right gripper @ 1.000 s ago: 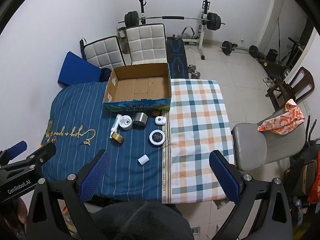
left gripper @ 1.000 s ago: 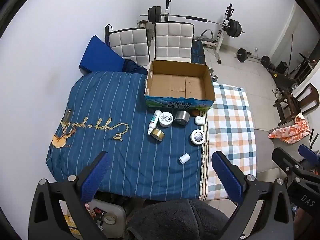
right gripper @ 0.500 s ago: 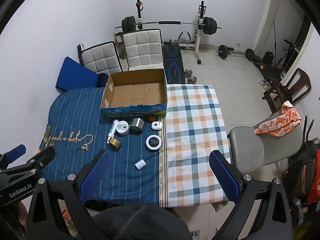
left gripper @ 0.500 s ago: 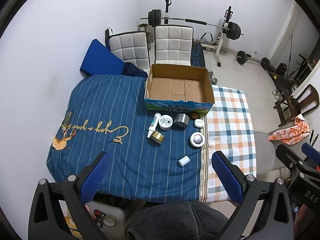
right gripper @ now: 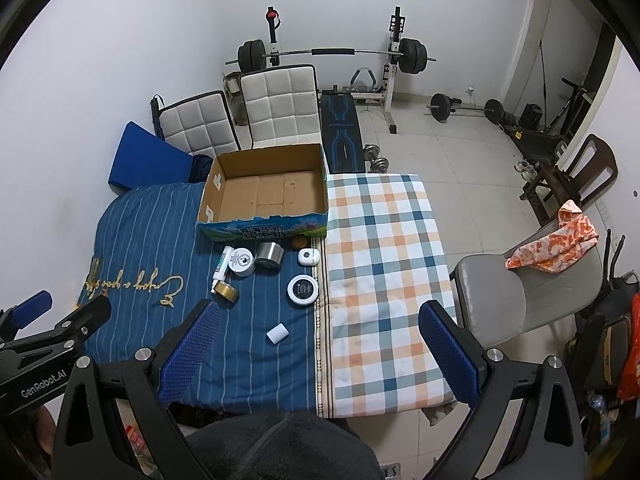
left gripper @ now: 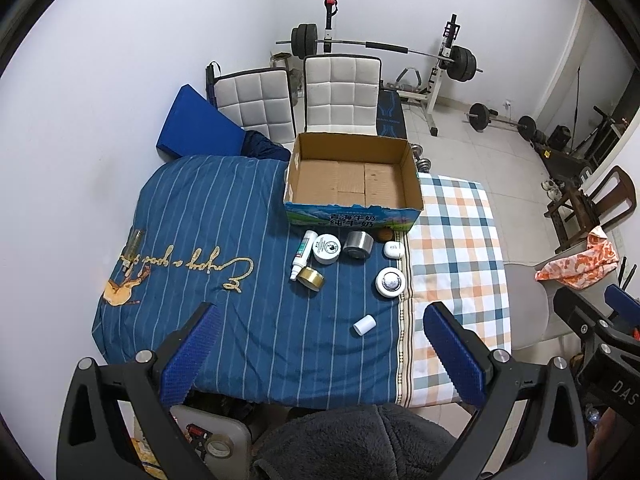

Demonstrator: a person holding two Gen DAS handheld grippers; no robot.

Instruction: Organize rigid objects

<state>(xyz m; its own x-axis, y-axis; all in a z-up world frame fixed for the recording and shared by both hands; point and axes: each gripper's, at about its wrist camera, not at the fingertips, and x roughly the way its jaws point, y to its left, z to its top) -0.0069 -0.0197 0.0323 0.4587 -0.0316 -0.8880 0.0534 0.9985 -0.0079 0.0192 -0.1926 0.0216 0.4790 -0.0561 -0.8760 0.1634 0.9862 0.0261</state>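
Note:
An empty cardboard box [left gripper: 352, 180] [right gripper: 264, 192] stands on the far side of a cloth-covered table. In front of it lie a white tube [left gripper: 303, 249], a white jar [left gripper: 327, 248], a steel tin [left gripper: 359, 244], a brown ball [left gripper: 385, 235], a small white case [left gripper: 393, 249], a tape roll [left gripper: 310, 279], a round white disc [left gripper: 389, 283] [right gripper: 303, 289] and a small white cylinder [left gripper: 364, 325] [right gripper: 277, 333]. My left gripper [left gripper: 320, 332] and right gripper [right gripper: 320, 328] are both open and empty, high above the table's near edge.
The table has a blue striped cloth [left gripper: 200, 240] on the left and a checked cloth [right gripper: 384, 248] on the right. Two white chairs [left gripper: 340, 92] stand behind it. A grey chair [right gripper: 520, 292] with an orange cloth stands right. Weights lie on the floor.
Both grippers have drawn back and risen a little, so the table and objects look slightly farther. Nothing on the table has moved.

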